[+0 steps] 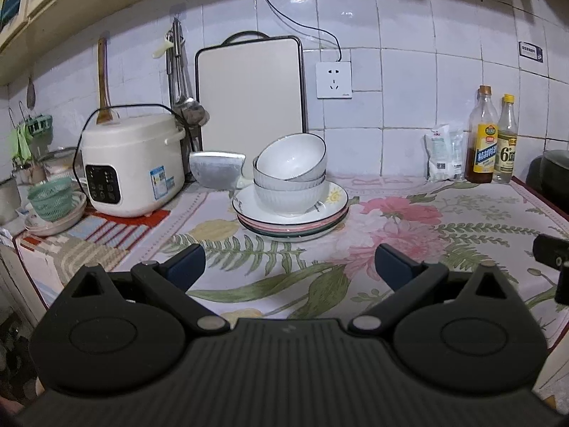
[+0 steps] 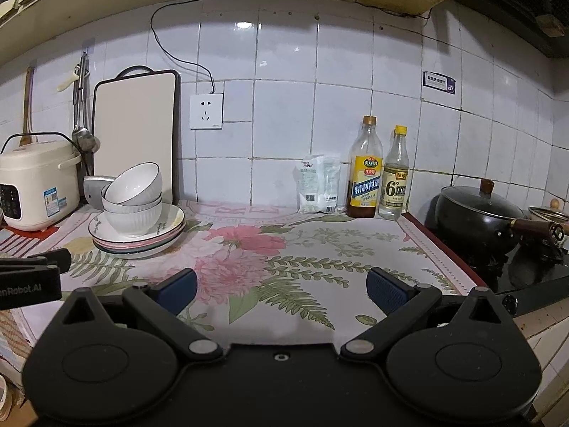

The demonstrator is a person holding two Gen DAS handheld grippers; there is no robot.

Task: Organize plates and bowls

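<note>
Left gripper hovers low over the floral-cloth worktop, fingers spread wide, nothing between them. Right gripper same state: fingers wide apart, empty, above the cloth further right. Stack of plates sits straight ahead of the left gripper, near the back of the worktop; white plate with dark rim on top, pink and dark green ones under it. Three white ribbed bowls rest on the plates, lower two nested, top one tilted with its mouth toward the left (dark rim line visible). In the right wrist view the same pile is off to the left. Rice cooker stands left of the pile, cutting board leans on the tiled wall behind it. Two bottles and a black lidded pot sit at right.
</note>
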